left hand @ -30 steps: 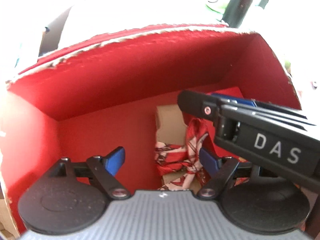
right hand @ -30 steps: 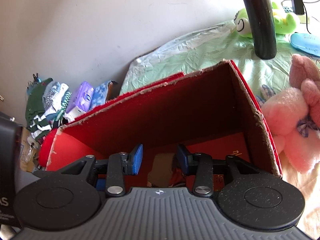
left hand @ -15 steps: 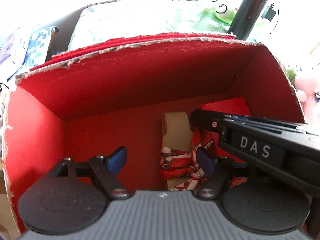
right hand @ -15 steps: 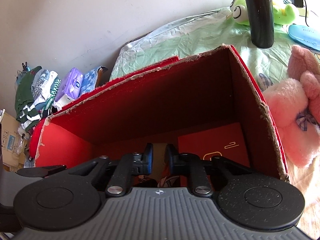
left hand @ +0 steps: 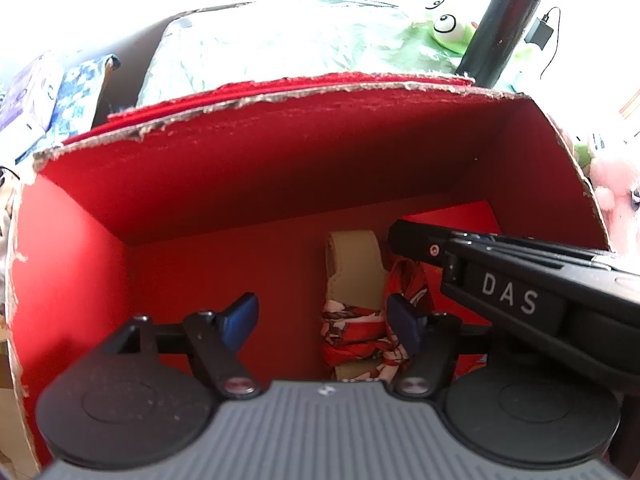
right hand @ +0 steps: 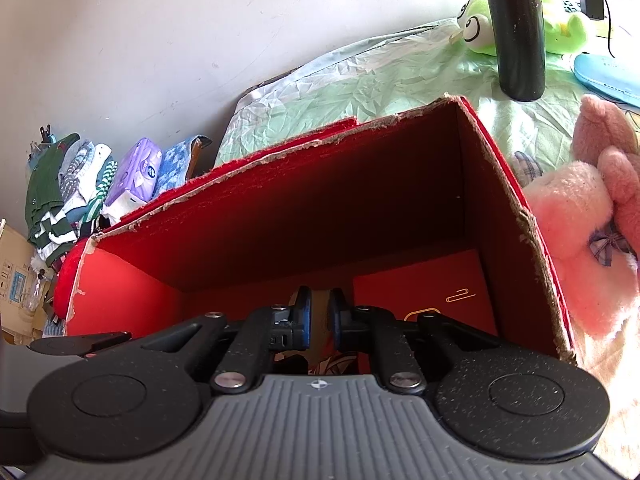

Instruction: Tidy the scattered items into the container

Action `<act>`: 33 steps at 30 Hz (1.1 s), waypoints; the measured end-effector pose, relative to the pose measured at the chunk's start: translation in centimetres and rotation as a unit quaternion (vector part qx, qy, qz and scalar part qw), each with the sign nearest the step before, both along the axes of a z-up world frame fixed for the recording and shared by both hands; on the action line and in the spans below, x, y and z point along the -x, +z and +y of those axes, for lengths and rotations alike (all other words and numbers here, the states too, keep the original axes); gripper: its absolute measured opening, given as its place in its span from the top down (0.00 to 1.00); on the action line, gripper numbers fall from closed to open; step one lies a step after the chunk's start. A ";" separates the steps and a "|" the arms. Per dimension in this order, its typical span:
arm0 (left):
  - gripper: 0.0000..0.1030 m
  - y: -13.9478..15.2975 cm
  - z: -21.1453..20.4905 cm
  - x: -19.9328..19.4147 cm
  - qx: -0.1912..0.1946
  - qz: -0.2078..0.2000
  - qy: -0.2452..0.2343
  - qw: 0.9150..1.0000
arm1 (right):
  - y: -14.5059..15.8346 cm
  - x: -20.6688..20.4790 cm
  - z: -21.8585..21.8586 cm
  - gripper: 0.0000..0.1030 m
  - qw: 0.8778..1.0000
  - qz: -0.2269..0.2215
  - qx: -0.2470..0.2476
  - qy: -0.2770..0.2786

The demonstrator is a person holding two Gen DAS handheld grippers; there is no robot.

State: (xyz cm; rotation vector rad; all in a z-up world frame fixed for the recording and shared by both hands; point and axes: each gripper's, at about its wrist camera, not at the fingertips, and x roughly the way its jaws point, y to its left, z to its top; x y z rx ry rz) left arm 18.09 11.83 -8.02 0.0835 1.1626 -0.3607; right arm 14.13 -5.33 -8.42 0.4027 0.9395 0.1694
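Both grippers hanging over the red box (left hand: 280, 184).

Left gripper (left hand: 322, 322) sitting unclenched, jaws just narrowing, nothing between them. Right gripper (right hand: 319, 318) nearly clenched, empty, entering from 3 o'clock. Patterned red cloth bundle (left hand: 352, 332) lying on the box floor at 5 o'clock, beside a flat red packet (right hand: 424, 284).

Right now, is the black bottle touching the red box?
Apart. The right wrist view shows green sheet between the black bottle and the red box.
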 end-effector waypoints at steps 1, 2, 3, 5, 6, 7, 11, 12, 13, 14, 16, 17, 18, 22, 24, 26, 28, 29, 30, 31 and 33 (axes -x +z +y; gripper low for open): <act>0.32 0.0 0.0 0.0 -0.001 0.000 0.001 1.000 | 0.0 0.0 0.0 0.89 1.000 0.000 0.000 0.000; 0.32 0.0 -0.1 0.0 -0.002 -0.001 0.001 1.000 | 0.0 0.0 0.0 0.89 1.000 0.000 0.001 0.000; 0.32 0.1 -0.1 0.0 -0.004 -0.002 0.002 1.000 | 0.0 0.0 0.0 0.89 1.000 0.000 0.001 0.000; 0.32 0.1 -0.3 0.0 -0.008 -0.005 0.002 1.000 | 0.0 -0.1 0.0 0.89 1.000 0.001 0.002 -0.001; 0.32 0.1 -0.3 0.0 -0.009 -0.006 0.002 1.000 | 0.0 -0.1 0.0 0.89 1.000 0.003 0.003 -0.002; 0.32 0.1 -0.4 0.0 -0.010 -0.007 0.002 1.000 | 0.0 -0.1 0.0 0.88 1.000 0.003 0.004 -0.002; 0.32 0.1 -0.4 -0.1 -0.008 -0.006 0.006 1.000 | -0.1 -0.2 0.0 0.88 1.000 0.007 0.004 -0.002; 0.32 0.1 -0.4 -0.2 -0.009 -0.006 0.007 1.000 | -0.1 -0.2 0.0 0.88 1.000 0.008 0.004 -0.002; 0.32 0.1 -0.4 -0.2 -0.009 -0.007 0.007 1.000 | -0.2 -0.2 0.0 0.88 1.000 0.009 0.005 -0.002; 0.32 0.1 -0.5 -0.2 -0.010 -0.008 0.008 1.000 | -0.2 -0.2 0.0 0.88 1.000 0.009 0.005 -0.002; 0.32 0.1 -0.5 -0.2 -0.013 -0.011 0.011 1.000 | -0.2 -0.2 0.0 0.87 1.000 0.010 0.005 -0.001; 0.32 0.1 -0.5 -0.1 -0.015 -0.012 0.013 1.000 | -0.2 -0.2 0.0 0.86 1.000 0.010 0.006 -0.001; 0.32 0.2 -0.5 -0.1 -0.017 -0.014 0.015 1.000 | -0.2 -0.2 0.0 0.86 1.000 0.010 0.007 -0.001; 0.32 0.3 -0.5 0.1 -0.025 -0.024 0.021 0.999 | -0.2 -0.3 0.1 0.86 1.000 0.011 0.008 -0.002; 0.32 0.4 -0.4 0.2 -0.030 -0.029 0.027 0.999 | -0.2 -0.3 0.1 0.86 1.000 0.012 0.009 -0.002; 0.31 0.5 -0.4 0.3 -0.035 -0.035 0.032 0.998 | -0.3 -0.3 0.1 0.86 1.000 0.013 0.010 -0.002; 0.31 0.6 -0.5 0.4 -0.040 -0.042 0.033 0.998 | -0.3 -0.4 0.1 0.85 1.000 0.016 0.011 -0.002; 0.31 0.6 -0.6 0.4 -0.043 -0.045 0.033 0.998 | -0.3 -0.4 0.1 0.85 1.000 0.017 0.011 -0.002; 0.31 0.7 -0.6 0.4 -0.045 -0.046 0.033 0.997 | -0.3 -0.4 0.1 0.85 1.000 0.018 0.011 -0.002; 0.31 0.7 -0.7 0.4 -0.047 -0.046 0.033 0.997 | -0.4 -0.5 0.1 0.85 1.000 0.018 0.011 -0.002; 0.31 0.6 -0.7 0.3 -0.050 -0.045 0.033 0.997 | -0.4 -0.4 0.1 0.85 1.000 0.019 0.011 -0.003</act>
